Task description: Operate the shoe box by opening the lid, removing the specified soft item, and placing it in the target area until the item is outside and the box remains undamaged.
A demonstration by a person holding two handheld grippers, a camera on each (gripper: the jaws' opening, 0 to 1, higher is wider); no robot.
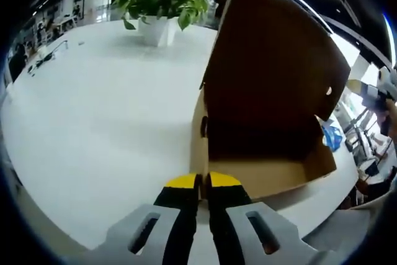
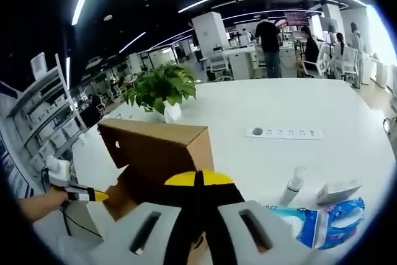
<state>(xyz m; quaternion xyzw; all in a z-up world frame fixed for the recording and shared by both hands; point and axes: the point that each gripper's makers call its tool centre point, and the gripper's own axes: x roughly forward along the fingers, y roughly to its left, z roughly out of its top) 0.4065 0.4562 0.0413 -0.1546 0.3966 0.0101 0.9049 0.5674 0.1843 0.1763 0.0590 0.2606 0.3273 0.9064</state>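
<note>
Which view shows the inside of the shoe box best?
The left gripper view: it looks into the open shoe box under its raised lid. The right gripper view shows the outside of the box from another side.

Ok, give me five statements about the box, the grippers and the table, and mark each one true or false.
1. The shoe box has its lid raised. True.
2. The left gripper has its jaws spread wide apart. False: its yellow tips sit together, at the box's front wall.
3. A potted plant stands on the white table beyond the box. True.
4. A power strip lies on the table in the right gripper view. True.
5. The right gripper holds a soft item clear of the box. False: its jaws are closed with nothing visible between them, and no soft item can be made out in the box's dark interior.
</note>
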